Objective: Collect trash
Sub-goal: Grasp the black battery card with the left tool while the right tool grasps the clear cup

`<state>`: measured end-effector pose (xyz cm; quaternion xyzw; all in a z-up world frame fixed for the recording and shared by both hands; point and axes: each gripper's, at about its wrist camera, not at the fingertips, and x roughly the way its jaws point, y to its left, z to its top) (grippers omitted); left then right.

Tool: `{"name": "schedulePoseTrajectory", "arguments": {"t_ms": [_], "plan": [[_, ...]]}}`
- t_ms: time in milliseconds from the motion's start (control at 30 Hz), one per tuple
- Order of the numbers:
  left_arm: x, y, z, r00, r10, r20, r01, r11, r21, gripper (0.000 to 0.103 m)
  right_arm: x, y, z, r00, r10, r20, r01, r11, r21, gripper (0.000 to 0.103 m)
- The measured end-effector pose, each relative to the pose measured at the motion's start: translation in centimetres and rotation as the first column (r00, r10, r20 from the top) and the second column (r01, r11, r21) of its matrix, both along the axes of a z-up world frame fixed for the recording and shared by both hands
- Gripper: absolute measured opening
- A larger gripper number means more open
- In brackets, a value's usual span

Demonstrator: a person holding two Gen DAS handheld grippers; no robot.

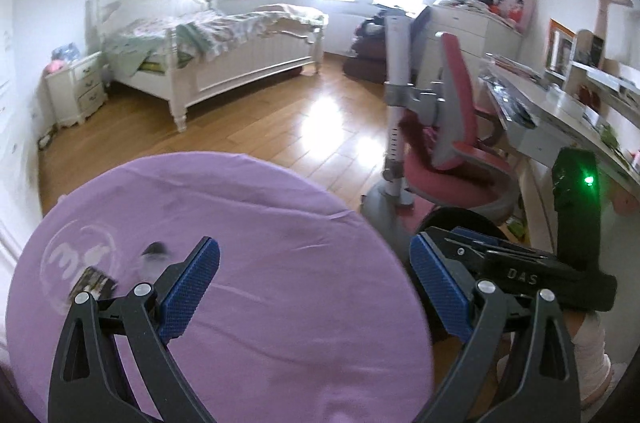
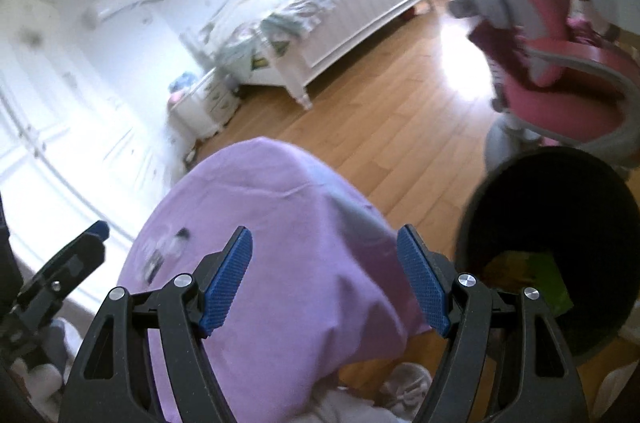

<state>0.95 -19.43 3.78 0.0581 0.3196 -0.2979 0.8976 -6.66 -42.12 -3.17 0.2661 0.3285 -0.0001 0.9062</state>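
Note:
A round table under a purple cloth (image 1: 260,223) fills the lower left of the left wrist view. Two small pieces of trash lie on it at the left: a dark printed wrapper (image 1: 93,285) and a grey-black scrap (image 1: 154,254). My left gripper (image 1: 314,283) is open and empty above the cloth, right of the trash. My right gripper (image 2: 324,275) is open and empty over the cloth (image 2: 260,223); the trash (image 2: 164,255) shows blurred at its left. A black bin (image 2: 560,223) stands on the floor at the right, with green and yellow trash (image 2: 532,279) inside.
A pink desk chair (image 1: 452,127) and a cluttered desk (image 1: 560,111) stand at the right. A white bed (image 1: 212,39) and nightstand (image 1: 76,87) stand across the wooden floor (image 1: 280,127). The right gripper's body (image 1: 520,263) shows beside my left one.

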Motion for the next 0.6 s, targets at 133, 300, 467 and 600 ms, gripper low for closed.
{"name": "schedulePoseTrajectory", "arguments": {"t_ms": [133,300,467,600], "plan": [[1.7,3.3,-1.5,0.996,0.081,-0.020,-0.081,0.996,0.027,0.095,2.5,3.8,0.6,0.996,0.089,-0.008,-0.090,0.996,-0.023,0.074],[4.9,9.0,-4.3,0.974,0.218,-0.054,-0.213,0.972,0.096,0.095,5.6,8.8,1.4,0.973,0.230,-0.029,-0.232,0.970,-0.078,0.074],[8.6,14.7,-7.2,0.951,0.286,-0.118,-0.267,0.951,0.155,0.095,8.6,14.2,1.3,0.926,0.371,-0.072,-0.377,0.915,-0.145,0.074],[10.2,16.8,-8.4,0.955,0.258,-0.147,-0.231,0.956,0.181,0.095,10.8,17.8,0.9,0.892,0.440,-0.105,-0.453,0.874,-0.177,0.074]]}}
